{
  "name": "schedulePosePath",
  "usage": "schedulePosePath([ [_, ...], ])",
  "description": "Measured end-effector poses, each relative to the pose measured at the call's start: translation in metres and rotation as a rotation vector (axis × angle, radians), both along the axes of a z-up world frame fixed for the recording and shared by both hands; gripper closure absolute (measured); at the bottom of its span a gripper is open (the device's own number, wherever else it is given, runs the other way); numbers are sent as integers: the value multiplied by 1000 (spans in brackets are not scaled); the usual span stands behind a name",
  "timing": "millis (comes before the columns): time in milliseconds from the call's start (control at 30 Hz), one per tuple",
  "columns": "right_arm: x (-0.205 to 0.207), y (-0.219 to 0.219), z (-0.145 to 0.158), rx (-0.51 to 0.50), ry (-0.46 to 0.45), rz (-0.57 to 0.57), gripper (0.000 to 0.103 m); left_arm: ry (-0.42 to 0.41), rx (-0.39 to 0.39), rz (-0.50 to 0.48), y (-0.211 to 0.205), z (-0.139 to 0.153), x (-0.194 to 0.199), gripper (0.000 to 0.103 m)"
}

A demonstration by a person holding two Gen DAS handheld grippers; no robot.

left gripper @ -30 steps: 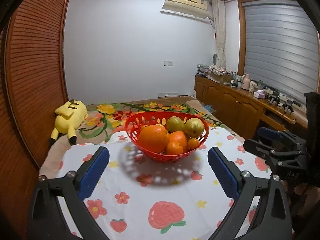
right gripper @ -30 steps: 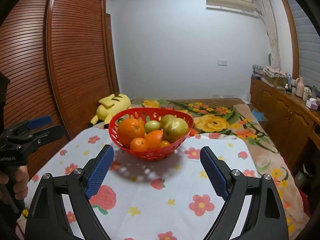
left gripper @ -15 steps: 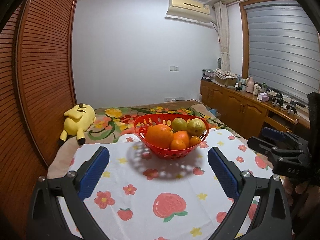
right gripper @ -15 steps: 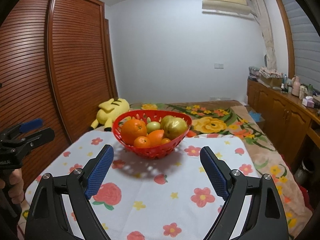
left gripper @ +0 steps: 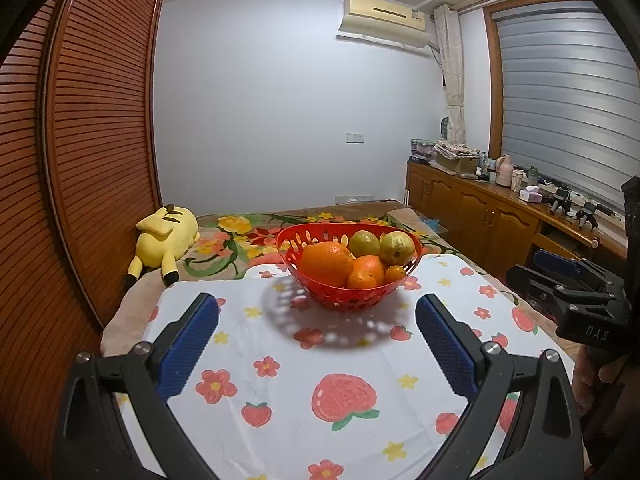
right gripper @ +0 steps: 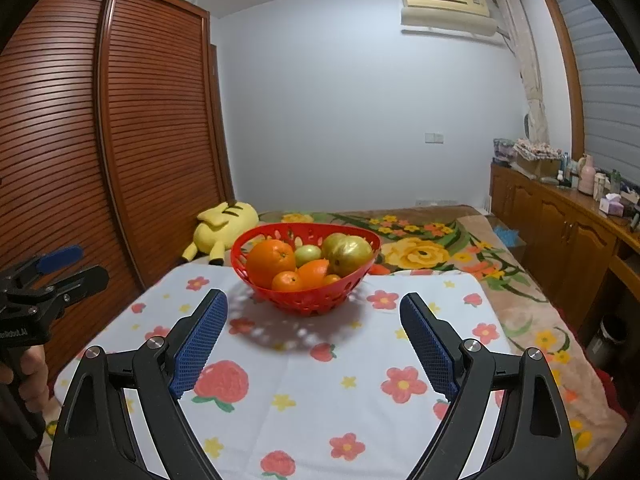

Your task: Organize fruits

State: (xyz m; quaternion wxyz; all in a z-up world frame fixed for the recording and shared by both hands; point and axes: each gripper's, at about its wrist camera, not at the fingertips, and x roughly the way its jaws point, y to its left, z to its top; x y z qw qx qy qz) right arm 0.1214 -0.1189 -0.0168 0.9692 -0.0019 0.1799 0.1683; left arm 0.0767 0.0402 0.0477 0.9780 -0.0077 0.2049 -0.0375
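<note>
A red basket [left gripper: 348,298] sits near the far edge of the desk [left gripper: 360,364], which is covered by a white flowered cloth. It holds a large orange [left gripper: 326,262], smaller oranges, and greenish fruits. The left hand-held gripper [left gripper: 318,344] and right hand-held gripper [right gripper: 314,334] hover over the near edge, both spread wide and empty.
</note>
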Motion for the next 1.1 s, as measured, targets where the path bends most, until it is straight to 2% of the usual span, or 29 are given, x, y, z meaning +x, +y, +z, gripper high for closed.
schedulePosePath([
  [1100, 1, 1, -1, -1, -1, 1, 13, 0, -5, 7, 3, -1, -2, 3],
])
